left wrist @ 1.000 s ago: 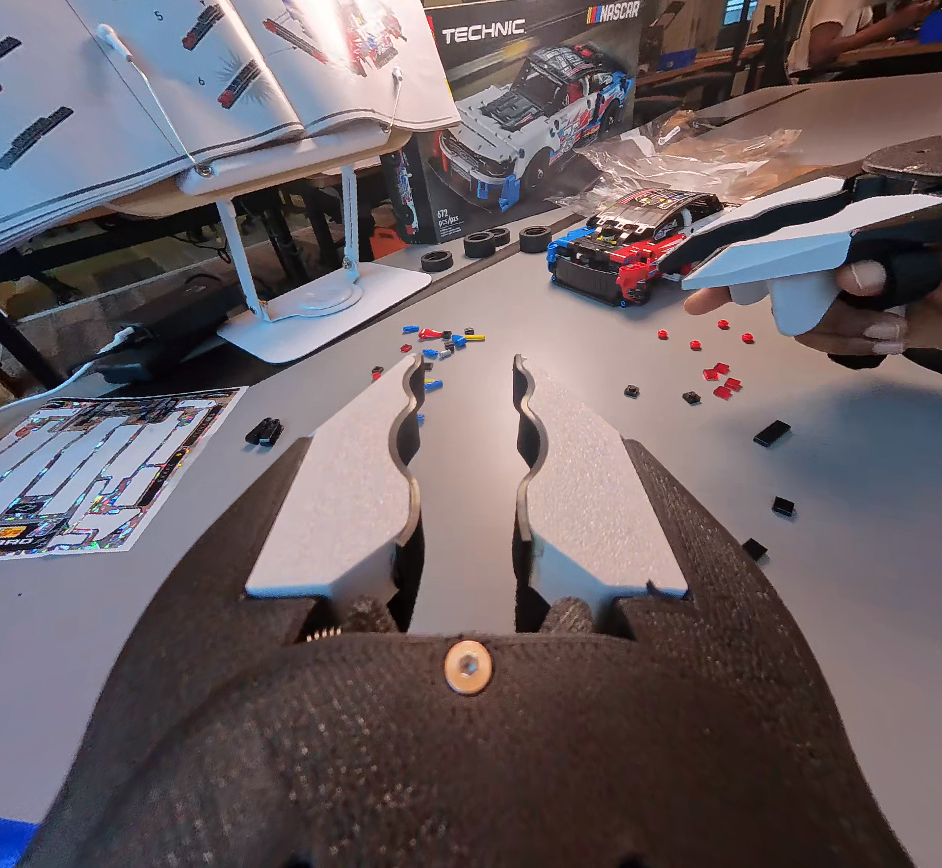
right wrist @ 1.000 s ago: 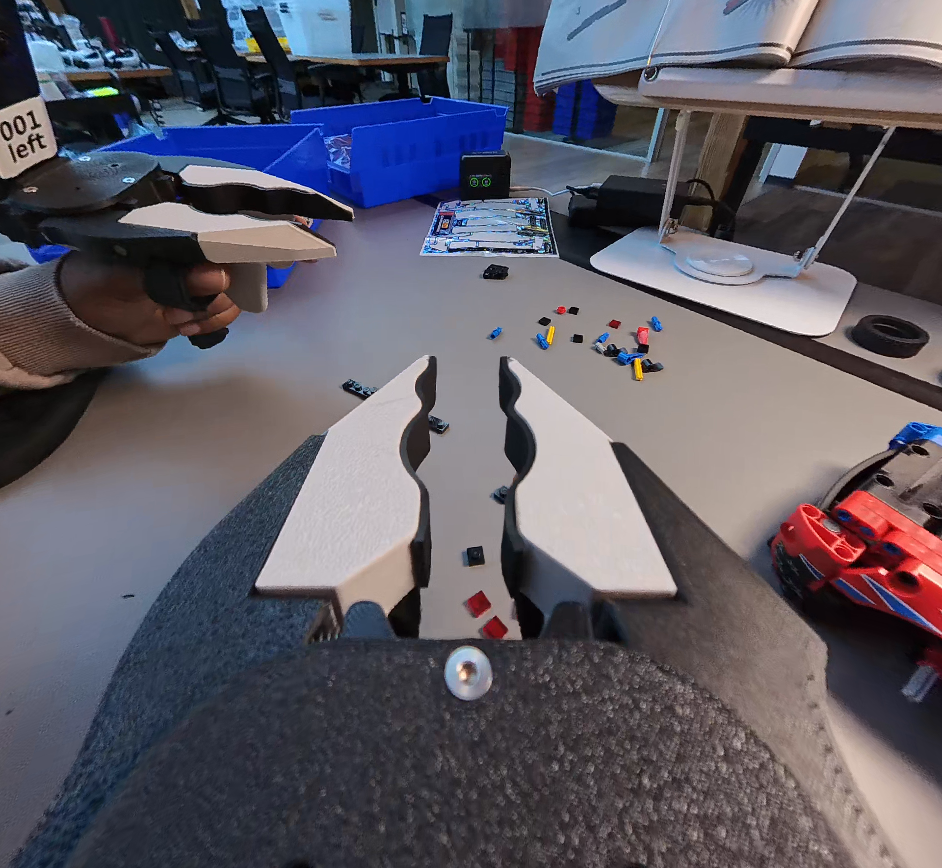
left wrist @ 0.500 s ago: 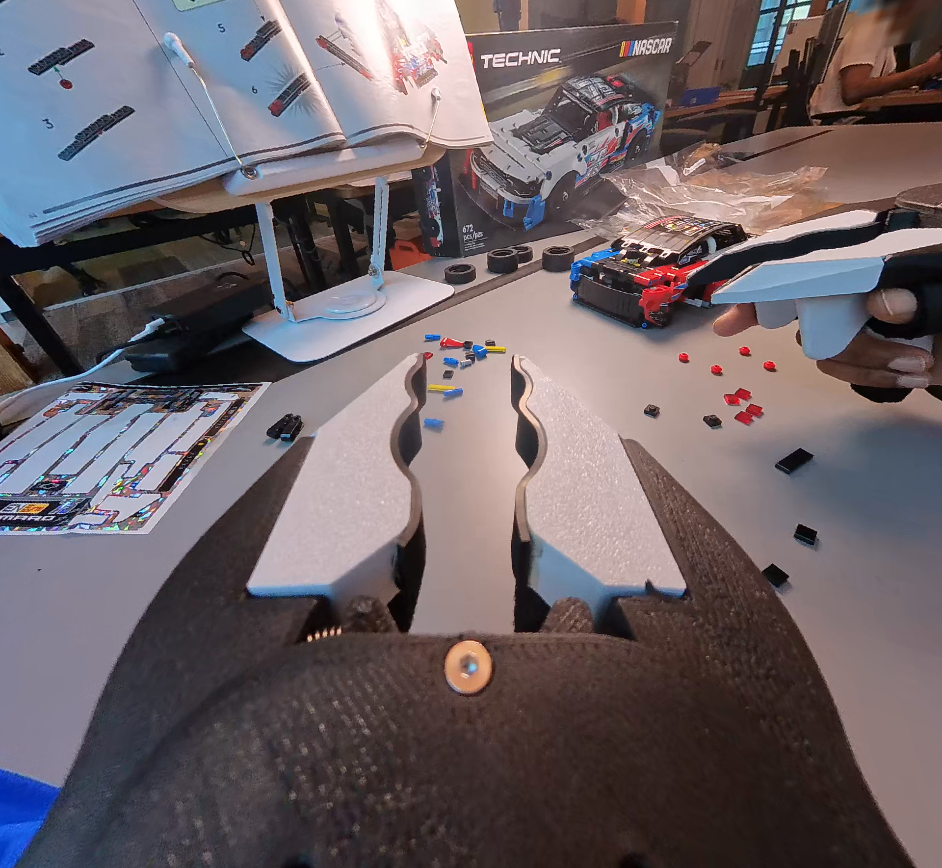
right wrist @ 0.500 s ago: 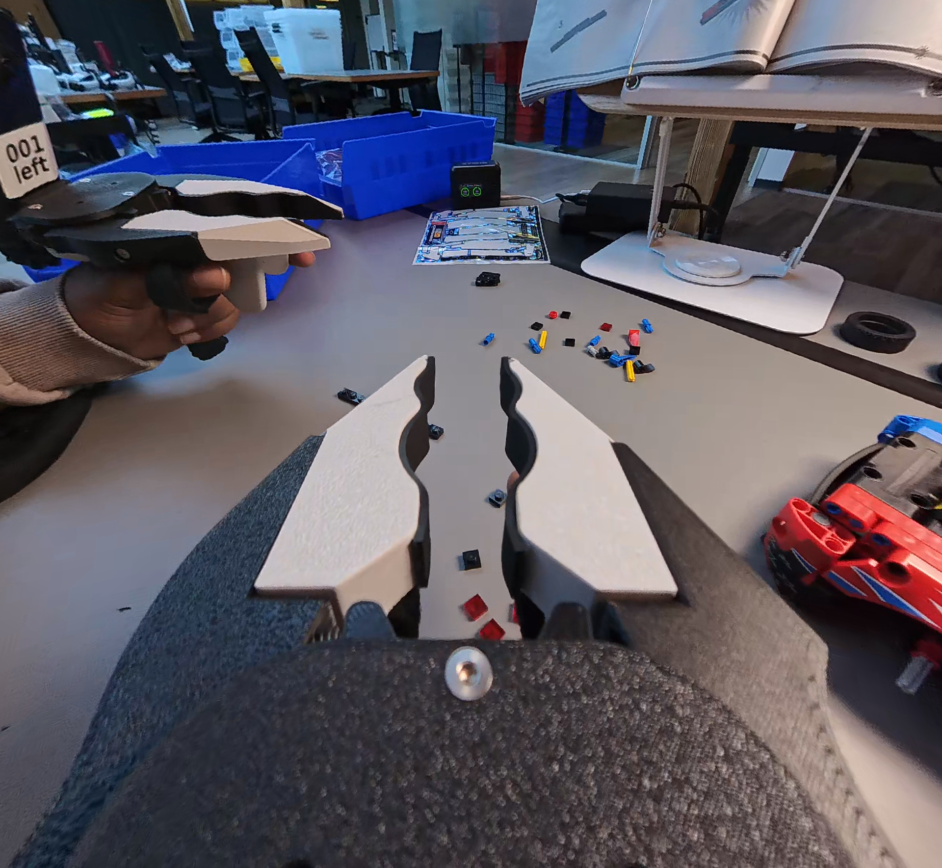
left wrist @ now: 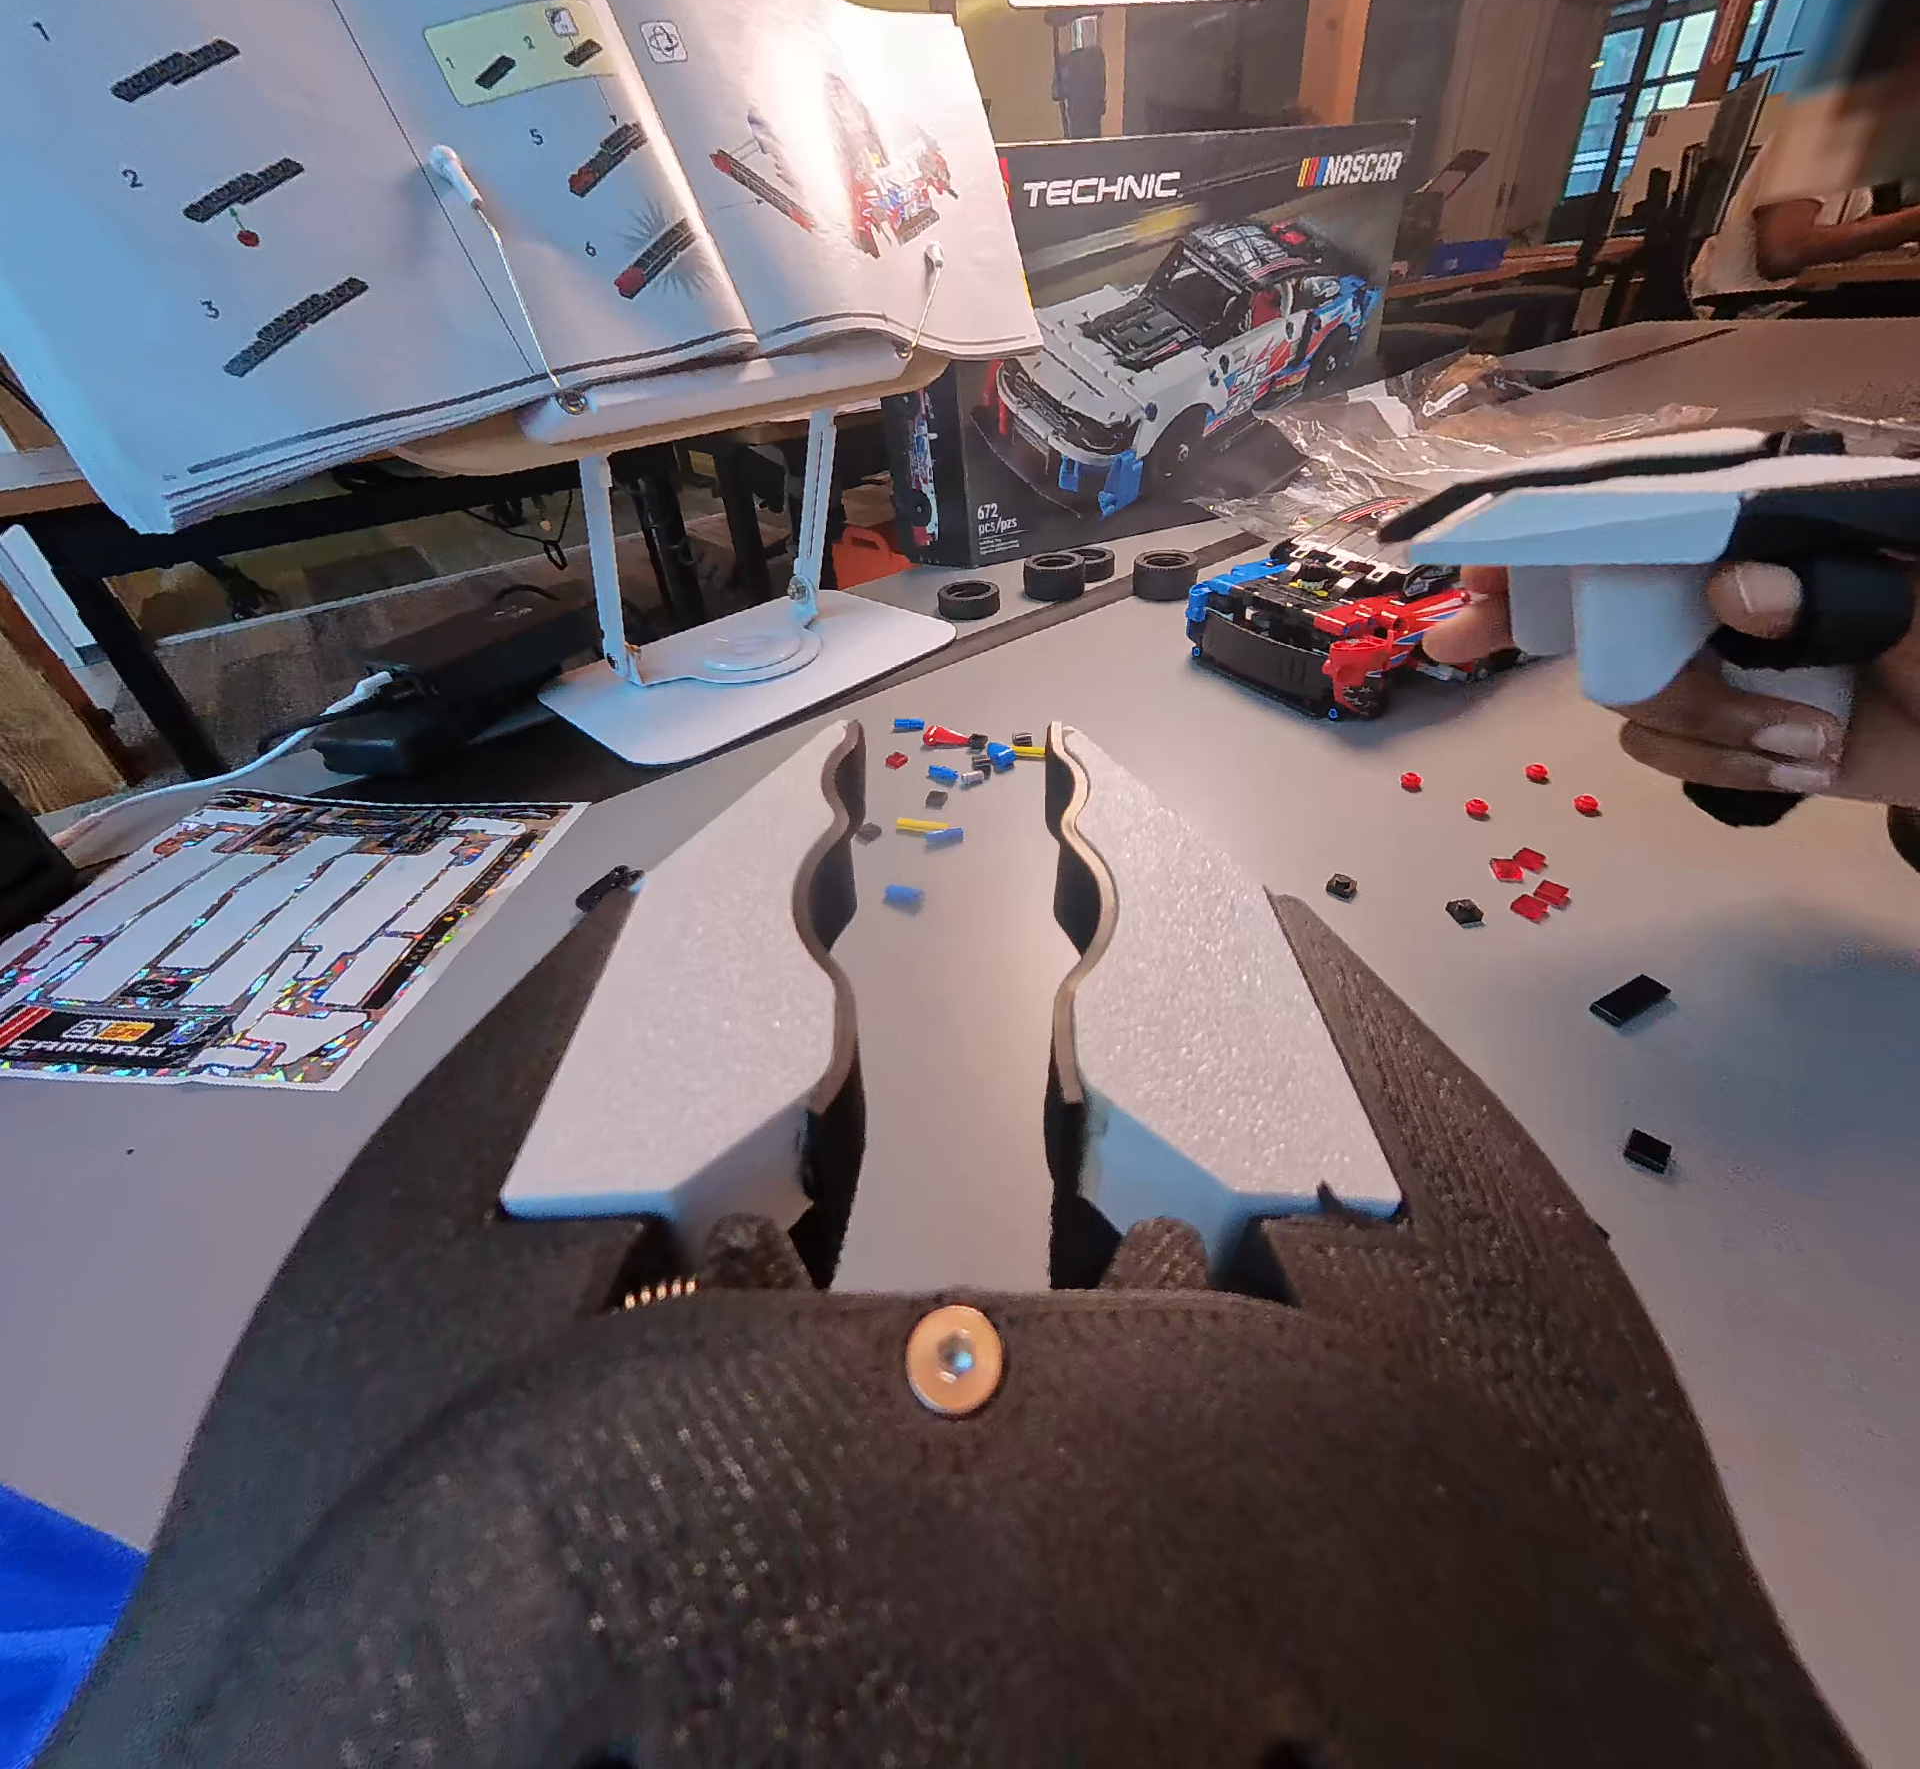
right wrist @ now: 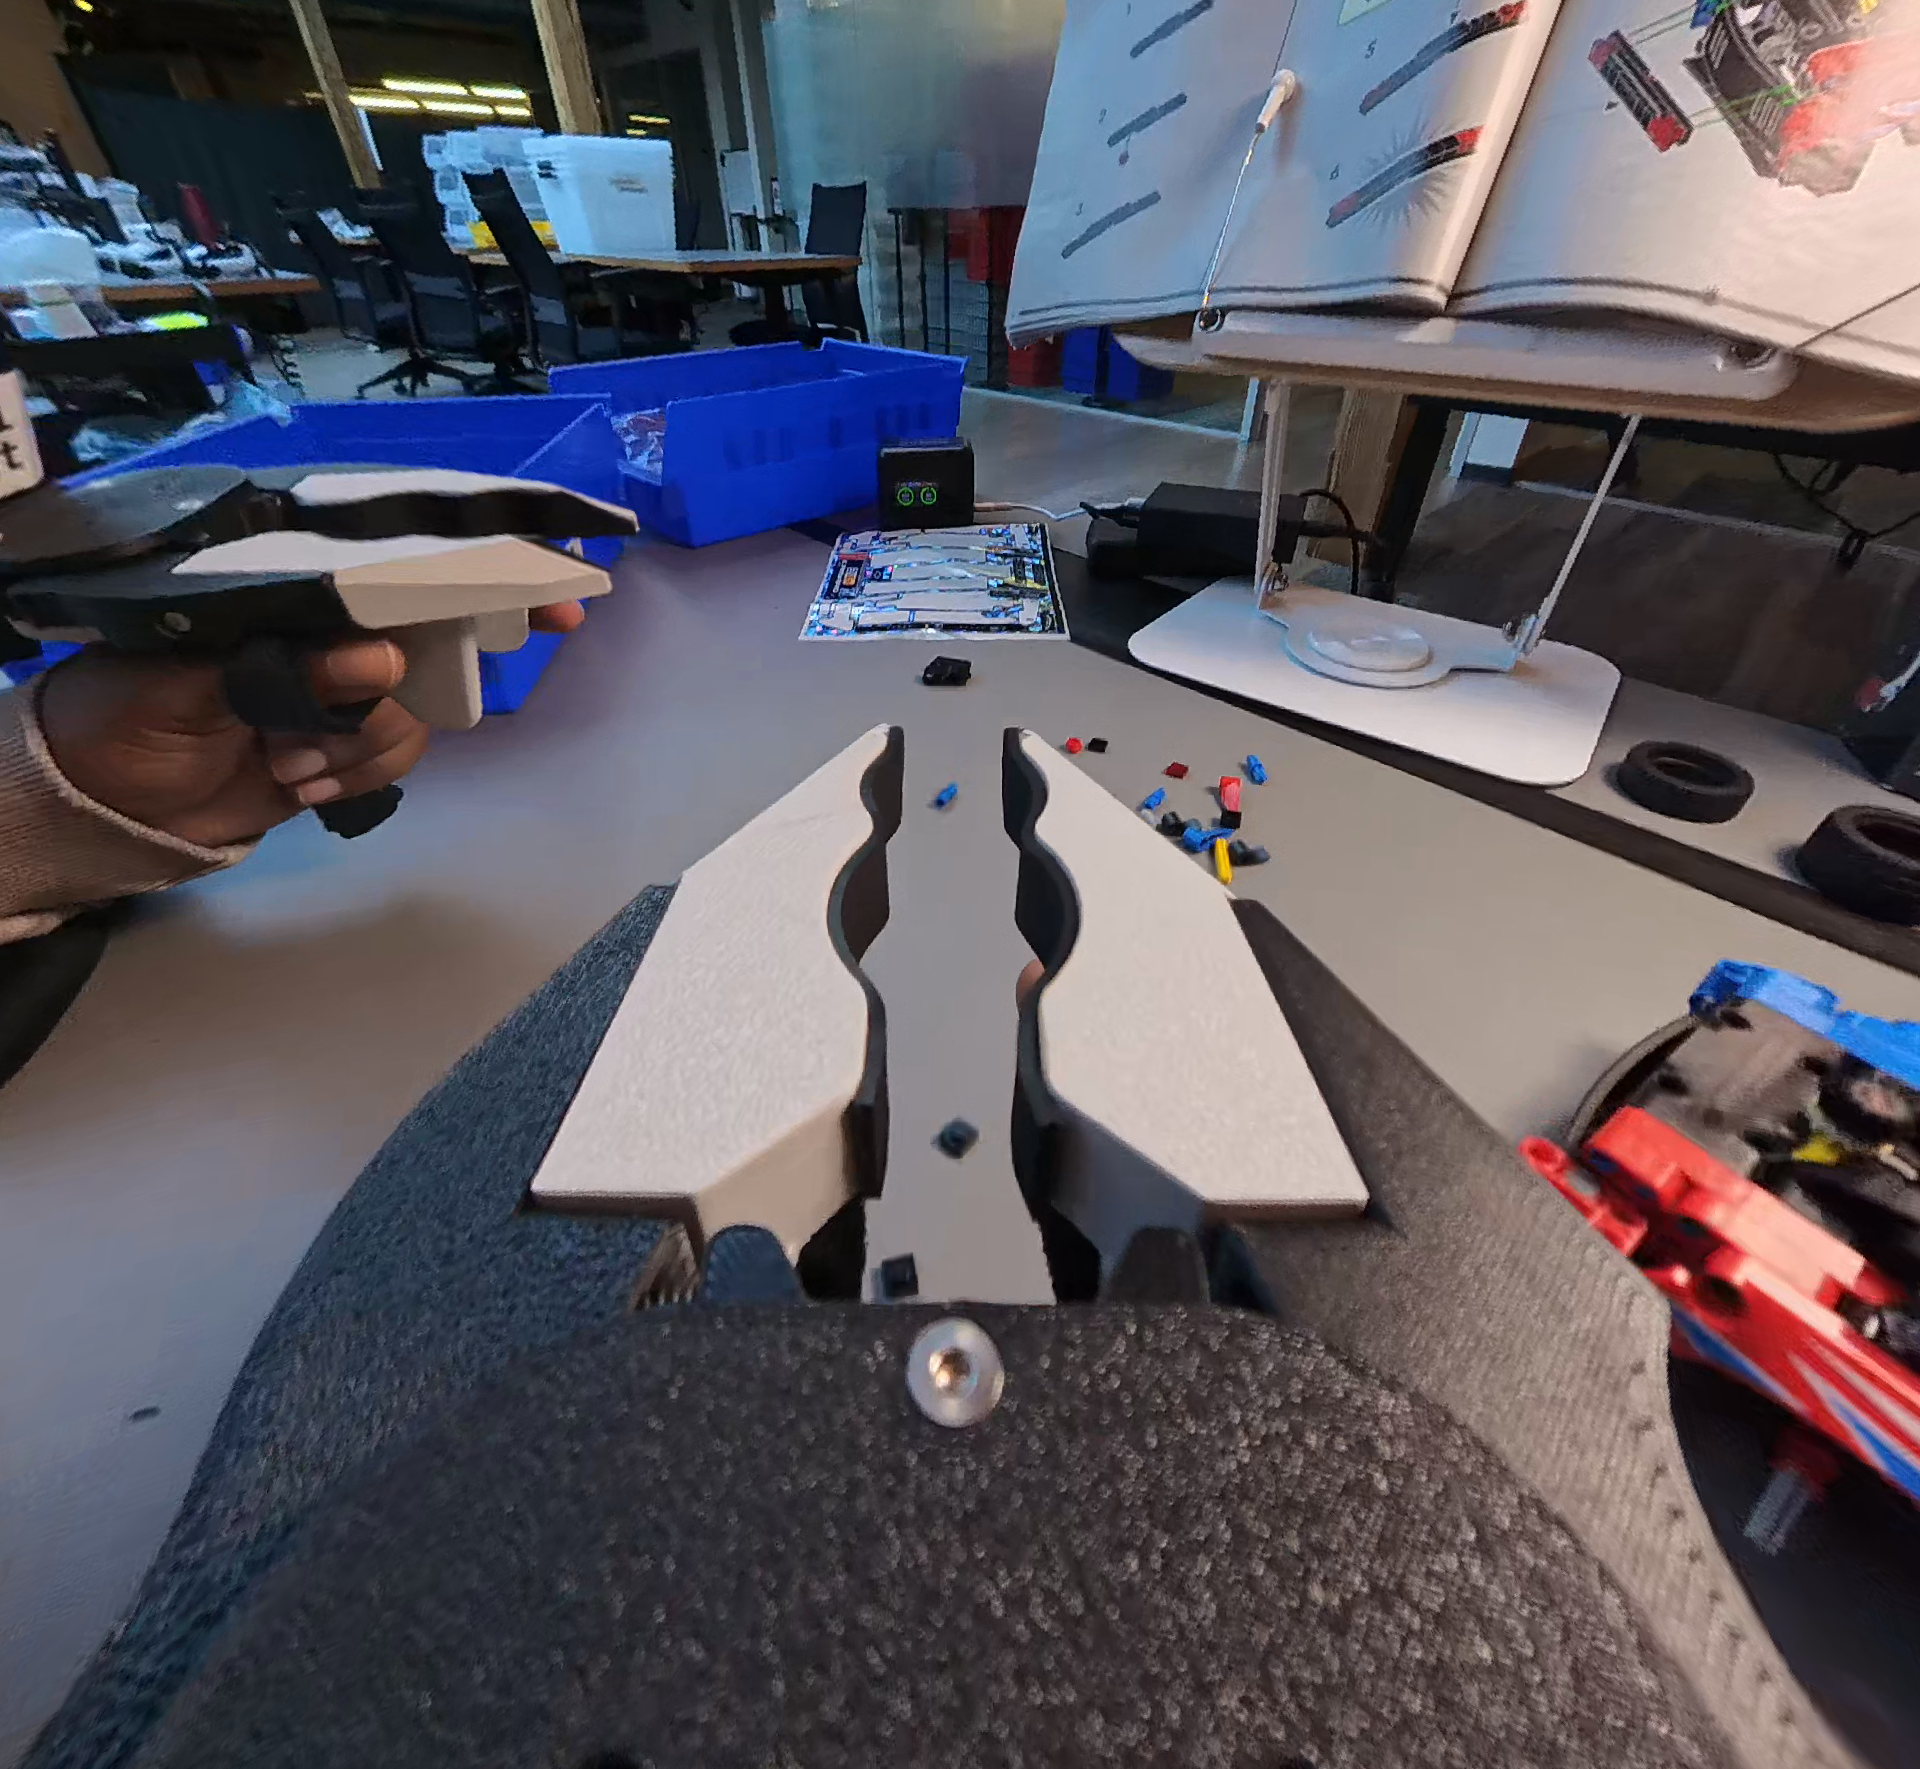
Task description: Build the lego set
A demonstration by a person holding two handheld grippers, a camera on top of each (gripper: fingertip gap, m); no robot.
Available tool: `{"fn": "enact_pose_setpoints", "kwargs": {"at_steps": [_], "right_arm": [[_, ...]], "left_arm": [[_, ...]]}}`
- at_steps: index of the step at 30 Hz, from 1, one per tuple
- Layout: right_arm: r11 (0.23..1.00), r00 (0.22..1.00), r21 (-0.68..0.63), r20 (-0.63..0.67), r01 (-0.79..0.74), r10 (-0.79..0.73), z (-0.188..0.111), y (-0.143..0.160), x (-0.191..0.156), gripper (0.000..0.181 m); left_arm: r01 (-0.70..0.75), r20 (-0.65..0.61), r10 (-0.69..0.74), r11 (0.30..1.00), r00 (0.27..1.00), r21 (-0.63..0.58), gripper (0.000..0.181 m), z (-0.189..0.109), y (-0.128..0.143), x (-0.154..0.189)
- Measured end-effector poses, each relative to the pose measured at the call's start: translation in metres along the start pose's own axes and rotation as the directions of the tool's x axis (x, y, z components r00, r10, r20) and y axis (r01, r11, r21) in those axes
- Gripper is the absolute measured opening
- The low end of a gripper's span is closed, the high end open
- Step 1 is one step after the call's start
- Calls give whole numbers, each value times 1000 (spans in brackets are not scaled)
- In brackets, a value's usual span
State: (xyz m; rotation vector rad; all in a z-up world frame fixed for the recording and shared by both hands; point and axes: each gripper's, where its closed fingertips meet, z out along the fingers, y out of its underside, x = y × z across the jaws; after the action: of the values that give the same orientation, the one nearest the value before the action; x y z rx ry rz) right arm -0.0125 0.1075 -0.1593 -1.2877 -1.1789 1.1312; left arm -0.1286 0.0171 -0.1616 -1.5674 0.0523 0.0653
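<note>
Left gripper (left wrist: 951,753): jaws apart, nothing between them, held above the grey table (left wrist: 1195,940). Scatter of small blue, red, yellow and black pieces (left wrist: 951,774) just past the fingertips, on the table; one blue pin (left wrist: 902,895) visible in the gap between the fingers. Sticker sheet (left wrist: 249,930) flat on the table, off to the left. Small black part (left wrist: 608,886) just beside the left finger's outer edge.

Right gripper (right wrist: 951,737): also parted, empty, above the table. Two small black pieces (right wrist: 956,1137) on the table under the gap. Same scatter of small pieces ahead and slightly right of its tips. Partly built car (right wrist: 1766,1200), red, blue and black, close by on the right side of this gripper, on the table, not touched.

From the left wrist view: car (left wrist: 1320,628) well off to the right and farther away, near the right gripper's tips (left wrist: 1403,535). Red round studs (left wrist: 1475,805) and red tiles (left wrist: 1527,878) on the table below that gripper; a few black tiles (left wrist: 1629,1000) nearer.

Loose tyres (left wrist: 1055,573) in a row at the far table edge, in front of the set's box (left wrist: 1195,337). Open instruction booklet (left wrist: 468,161) on a white stand (left wrist: 748,670), behind the scatter. Blue bins (right wrist: 769,441) at the far left in the right wrist view.
</note>
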Motion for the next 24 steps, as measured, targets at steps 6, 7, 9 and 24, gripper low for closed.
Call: {"fn": "enact_pose_setpoints", "kwargs": {"at_steps": [6, 7, 9, 24], "right_arm": [[982, 992, 141, -38, 127, -123, 32, -79, 30, 12], [974, 989, 172, -48, 149, -142, 39, -95, 35, 12], [958, 982, 216, -68, 188, -178, 57, -123, 45, 11], [945, 940, 133, -208, 300, -269, 217, -192, 152, 9]], "left_arm": [[-21, -12, 21, 1000, 1000, 2, 32, -1, -1, 4], [-21, -13, 21, 1000, 1000, 1, 32, -1, -1, 4], [-20, -14, 20, 1000, 1000, -1, 32, -1, 0, 4], [-18, -6, 18, 1000, 1000, -3, 32, -2, 2, -3]]}}
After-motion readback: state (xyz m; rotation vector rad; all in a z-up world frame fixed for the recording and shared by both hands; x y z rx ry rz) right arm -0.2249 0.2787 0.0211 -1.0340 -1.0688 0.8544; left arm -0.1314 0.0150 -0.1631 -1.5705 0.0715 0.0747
